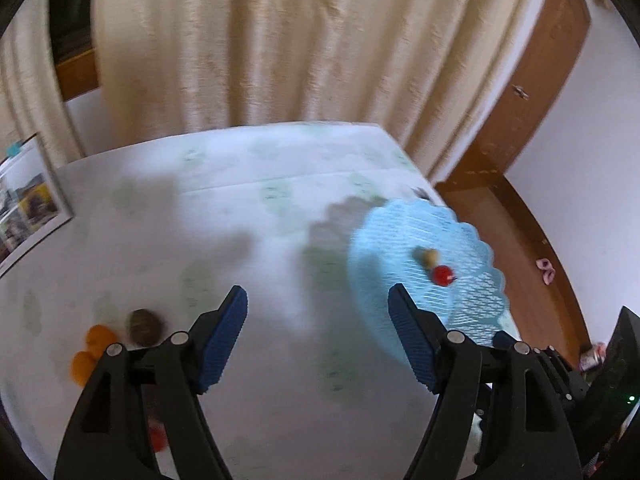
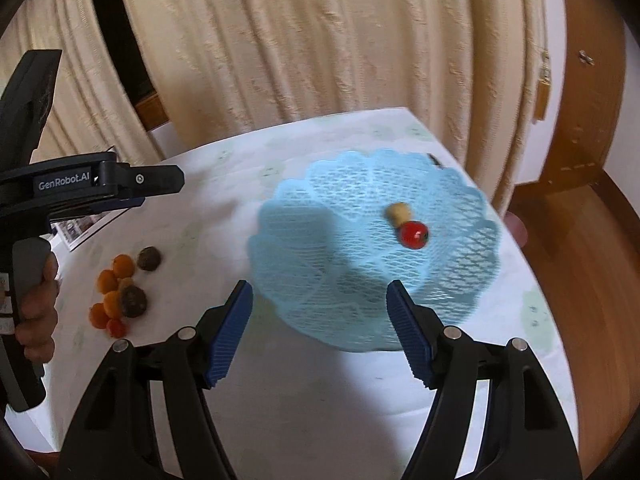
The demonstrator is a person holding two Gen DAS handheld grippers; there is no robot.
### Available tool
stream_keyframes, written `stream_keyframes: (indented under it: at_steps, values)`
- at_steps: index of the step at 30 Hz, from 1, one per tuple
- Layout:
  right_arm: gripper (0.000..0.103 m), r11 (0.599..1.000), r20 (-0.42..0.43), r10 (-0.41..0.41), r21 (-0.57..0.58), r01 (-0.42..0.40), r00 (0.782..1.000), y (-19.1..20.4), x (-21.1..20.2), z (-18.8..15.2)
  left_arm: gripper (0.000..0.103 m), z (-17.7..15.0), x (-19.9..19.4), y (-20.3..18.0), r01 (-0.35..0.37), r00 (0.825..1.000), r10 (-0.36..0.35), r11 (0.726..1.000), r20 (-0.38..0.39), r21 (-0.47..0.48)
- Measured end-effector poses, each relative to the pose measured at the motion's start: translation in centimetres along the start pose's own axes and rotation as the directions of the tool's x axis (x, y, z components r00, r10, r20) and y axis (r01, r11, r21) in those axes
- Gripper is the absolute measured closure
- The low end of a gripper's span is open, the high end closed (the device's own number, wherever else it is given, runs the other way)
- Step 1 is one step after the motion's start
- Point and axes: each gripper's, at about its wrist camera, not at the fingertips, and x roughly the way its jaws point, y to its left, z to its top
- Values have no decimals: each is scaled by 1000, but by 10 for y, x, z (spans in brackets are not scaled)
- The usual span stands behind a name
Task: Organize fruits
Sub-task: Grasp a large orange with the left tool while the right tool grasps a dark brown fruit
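Note:
A light-blue lattice basket (image 1: 400, 224) stands on the table's right side and holds a tan fruit (image 1: 427, 257) and a red fruit (image 1: 443, 275). My left gripper (image 1: 317, 291) hovers open over bare tablecloth left of the basket, with nothing between its pads. Orange fruits (image 1: 96, 340), a brown fruit (image 1: 142, 326) and a small red one (image 1: 158, 438) lie by its left finger. My right gripper (image 2: 319, 286) is open and holds nothing, its tips over the near rim of the basket (image 2: 320, 220). The fruit pile (image 2: 122, 288) lies to its left.
A printed booklet (image 1: 32, 208) lies at the table's far left. Cream curtains (image 1: 280, 40) hang behind the table. A wooden door frame (image 1: 532, 100) and brown floor are beyond the right edge. A hand (image 2: 36, 312) grips the left tool's handle.

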Motion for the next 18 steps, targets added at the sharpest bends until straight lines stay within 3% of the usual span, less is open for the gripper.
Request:
stream_keyframes:
  at_steps: [14,18]
  values:
    - [32,994,-43,75,-78,-79,996,76,22,-1,30,-33,-34,144,-192,981,189,960,-36,-202]
    - [18,993,-39,78,-89,-81,996,94,24,0,30,-42,-38,174,-222,975,214,947,-57,-231]
